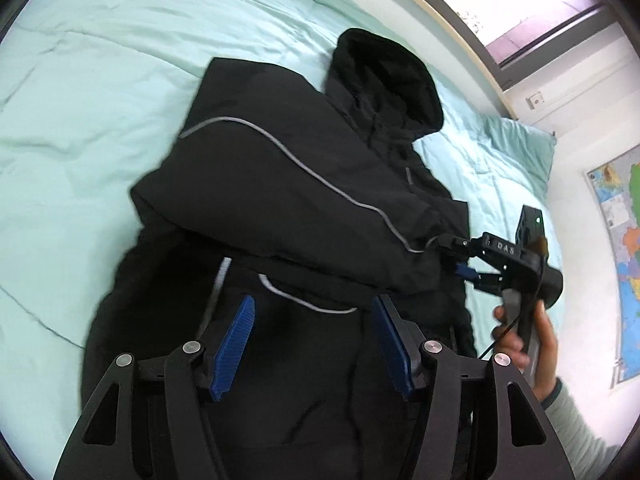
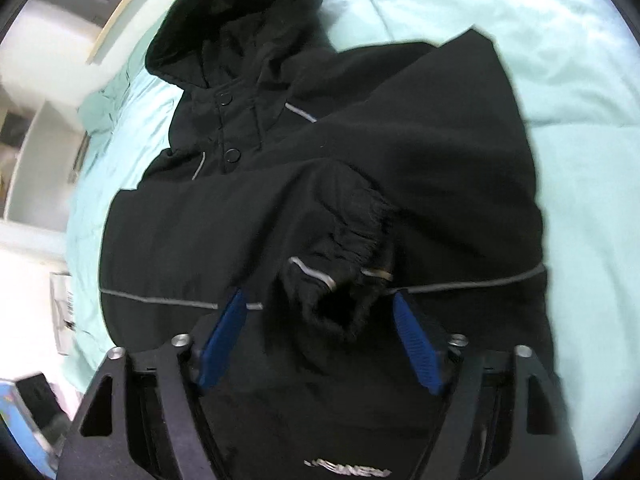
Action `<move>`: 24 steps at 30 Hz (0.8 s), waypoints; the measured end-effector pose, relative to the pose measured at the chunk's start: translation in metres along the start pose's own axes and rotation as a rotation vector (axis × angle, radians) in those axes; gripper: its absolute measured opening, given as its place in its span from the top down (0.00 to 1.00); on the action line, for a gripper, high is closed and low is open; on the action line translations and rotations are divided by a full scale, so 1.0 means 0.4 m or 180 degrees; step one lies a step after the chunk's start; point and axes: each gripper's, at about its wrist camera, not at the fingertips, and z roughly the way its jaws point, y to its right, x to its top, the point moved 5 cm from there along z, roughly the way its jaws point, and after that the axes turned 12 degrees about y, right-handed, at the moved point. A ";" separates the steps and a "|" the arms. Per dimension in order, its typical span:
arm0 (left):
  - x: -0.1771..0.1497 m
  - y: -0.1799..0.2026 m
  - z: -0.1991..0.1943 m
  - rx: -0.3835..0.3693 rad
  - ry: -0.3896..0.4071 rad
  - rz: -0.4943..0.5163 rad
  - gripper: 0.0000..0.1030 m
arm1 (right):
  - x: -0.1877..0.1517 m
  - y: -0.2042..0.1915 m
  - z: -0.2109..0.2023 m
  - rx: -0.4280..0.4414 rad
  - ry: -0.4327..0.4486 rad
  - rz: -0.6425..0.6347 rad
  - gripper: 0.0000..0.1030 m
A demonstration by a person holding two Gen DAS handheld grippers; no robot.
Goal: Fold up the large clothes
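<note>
A black hooded jacket (image 1: 304,184) with grey piping lies on a mint-green bed (image 1: 100,100). One sleeve is folded across its chest. My left gripper (image 1: 312,312) is open and empty above the jacket's lower body. My right gripper (image 1: 460,260) appears in the left wrist view at the end of the folded sleeve, with its jaws apart. In the right wrist view the right gripper (image 2: 320,304) is open, and the sleeve cuff (image 2: 340,280) lies loose between its blue pads (image 2: 416,344). The jacket (image 2: 280,200) fills that view, with its hood (image 2: 240,12) at the top.
A green pillow (image 1: 516,144) lies by the hood at the bed's head. A window (image 1: 520,8) and a wall map (image 1: 620,240) are beyond the bed. A person's hand (image 1: 532,344) holds the right gripper. Furniture (image 2: 28,140) stands left of the bed.
</note>
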 end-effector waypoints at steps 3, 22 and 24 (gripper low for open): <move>0.006 -0.001 0.009 0.0111 -0.0028 0.0094 0.39 | -0.001 -0.018 -0.001 -0.0047 0.0046 -0.0113 0.68; 0.097 -0.054 0.295 0.0795 -0.0289 0.0916 0.39 | 0.050 0.193 0.044 -0.0737 0.0261 -0.0332 0.74; 0.097 -0.034 0.287 0.0867 -0.0337 0.1158 0.39 | 0.061 0.186 0.045 -0.0735 0.0179 -0.0384 0.74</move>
